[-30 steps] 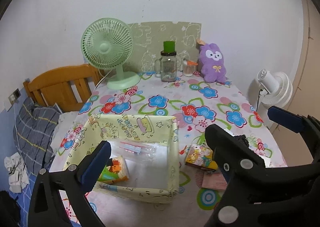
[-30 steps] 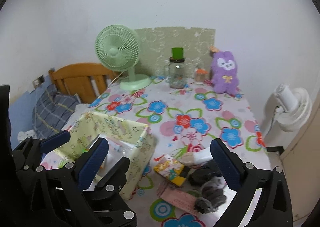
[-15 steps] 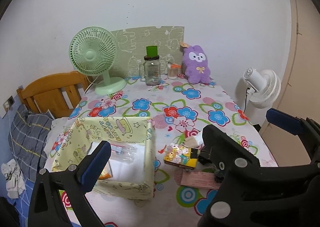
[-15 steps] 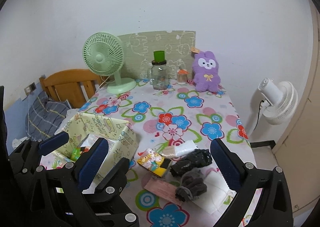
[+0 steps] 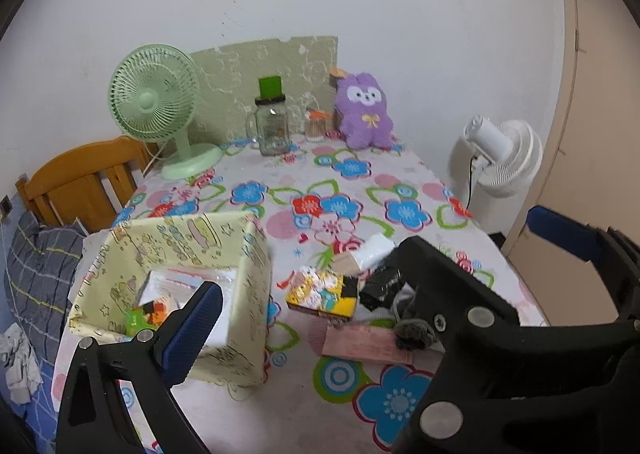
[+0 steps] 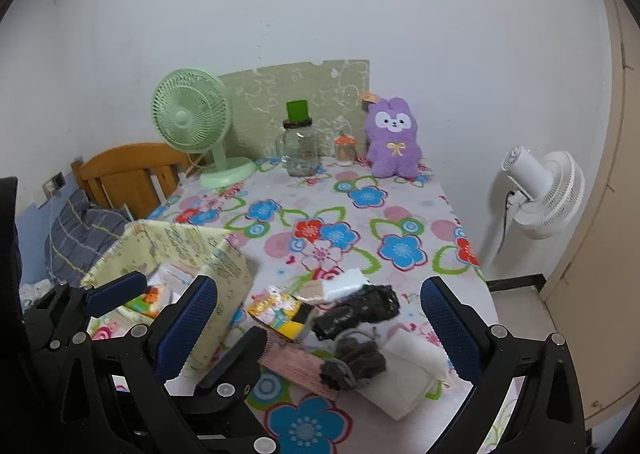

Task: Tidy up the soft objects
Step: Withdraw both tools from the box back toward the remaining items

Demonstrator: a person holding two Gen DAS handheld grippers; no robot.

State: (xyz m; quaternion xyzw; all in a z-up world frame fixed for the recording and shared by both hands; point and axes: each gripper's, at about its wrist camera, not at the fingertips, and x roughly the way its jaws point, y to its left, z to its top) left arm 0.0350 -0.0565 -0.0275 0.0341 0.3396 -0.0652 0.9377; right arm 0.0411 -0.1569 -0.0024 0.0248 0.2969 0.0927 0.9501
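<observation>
A pile of small soft things lies near the table's front edge: a black pouch (image 6: 360,310), a grey-brown knitted piece (image 6: 356,362), a white folded cloth (image 6: 408,374), a colourful yellow packet (image 6: 280,312) and a pink packet (image 6: 296,366). Left of the pile stands an open yellow fabric box (image 6: 172,250) with a few items inside. My right gripper (image 6: 318,286) hangs open above the pile, touching nothing. Over the gap between box (image 5: 180,250) and pile, my left gripper (image 5: 372,254) is open and empty. A purple plush (image 6: 394,143) sits at the far edge.
A green desk fan (image 5: 154,105), a glass jar with a green lid (image 5: 274,129) and a small jar stand along the back wall. A white floor fan (image 6: 540,185) stands right of the table. A wooden chair (image 5: 80,181) and bedding are on the left.
Both grippers have drawn back and away from the table, so the box and pile look smaller and the whole pile now shows. Nothing was picked up.
</observation>
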